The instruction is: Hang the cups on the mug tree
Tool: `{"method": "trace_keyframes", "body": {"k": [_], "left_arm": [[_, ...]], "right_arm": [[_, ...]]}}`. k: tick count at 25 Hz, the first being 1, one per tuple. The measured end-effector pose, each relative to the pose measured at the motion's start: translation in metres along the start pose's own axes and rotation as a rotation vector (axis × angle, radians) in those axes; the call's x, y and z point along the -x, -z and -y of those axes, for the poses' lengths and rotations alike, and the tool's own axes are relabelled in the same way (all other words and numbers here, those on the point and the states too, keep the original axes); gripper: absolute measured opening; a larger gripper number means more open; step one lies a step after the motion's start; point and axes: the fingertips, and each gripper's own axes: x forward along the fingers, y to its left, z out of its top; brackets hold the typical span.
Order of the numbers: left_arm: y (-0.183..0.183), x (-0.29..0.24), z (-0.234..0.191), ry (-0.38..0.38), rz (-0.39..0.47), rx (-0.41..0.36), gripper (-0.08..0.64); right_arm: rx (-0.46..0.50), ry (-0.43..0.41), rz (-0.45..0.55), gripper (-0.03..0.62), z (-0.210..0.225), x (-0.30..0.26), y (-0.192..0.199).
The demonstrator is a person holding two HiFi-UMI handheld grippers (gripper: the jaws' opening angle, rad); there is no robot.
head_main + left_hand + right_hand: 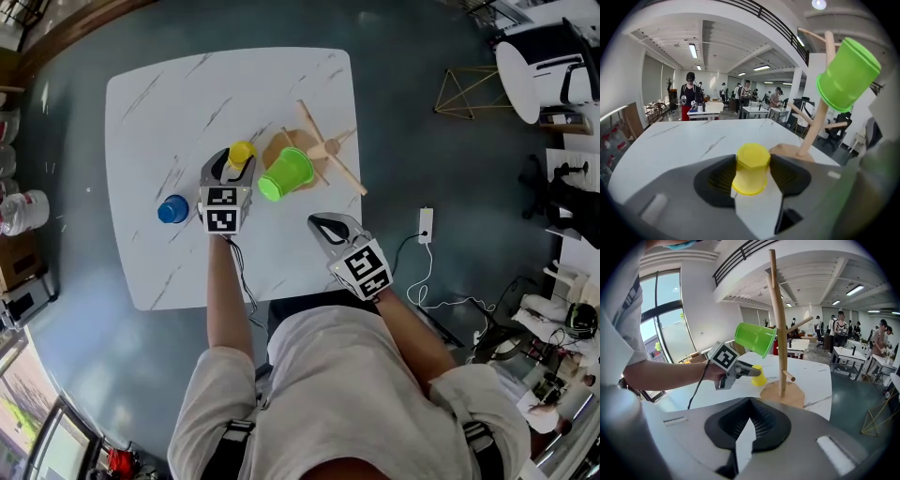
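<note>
Left gripper (232,161) clamped on the inverted yellow cup (751,168); right gripper (317,222) empty, jaws together; green cup (286,174) hangs on the mug tree (330,152)

The worktop (159,103) is a white slab with grey veins and rounded corners, standing on a dark blue-grey floor (412,56). On that floor to its right lie a white plug block (426,225) and a looping white cable (427,281), and farther off a brass-coloured wire frame (466,94) stands near a white chair (525,75). The hall around has strip lights (693,50), desks (705,112), several standing people (689,96) and a tall window (670,319).
</note>
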Motion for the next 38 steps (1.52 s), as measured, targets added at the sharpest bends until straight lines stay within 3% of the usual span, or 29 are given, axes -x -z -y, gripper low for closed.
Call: {"method": "trace_keyframes", "body": {"k": [11, 18, 29, 38], "left_arm": [[-0.04, 0.02, -0.003, 0.064, 0.143, 0.147, 0.224], [-0.076, 0.03, -0.002, 0.109, 0.21, 0.168, 0.224], [-0.145, 0.041, 0.01, 0.271, 0.328, 0.22, 0.222], [-0.155, 0.032, 0.039, 0.391, 0.32, 0.195, 0.222]], "right_arm": [[0.015, -0.008, -0.002, -0.002, 0.0, 0.002, -0.007], [0.031, -0.015, 0.005, -0.002, -0.006, 0.004, -0.012], [0.033, -0.009, 0.015, -0.002, -0.007, 0.01, -0.017], [0.024, -0.001, 0.023, -0.002, -0.008, 0.015, -0.015]]}}
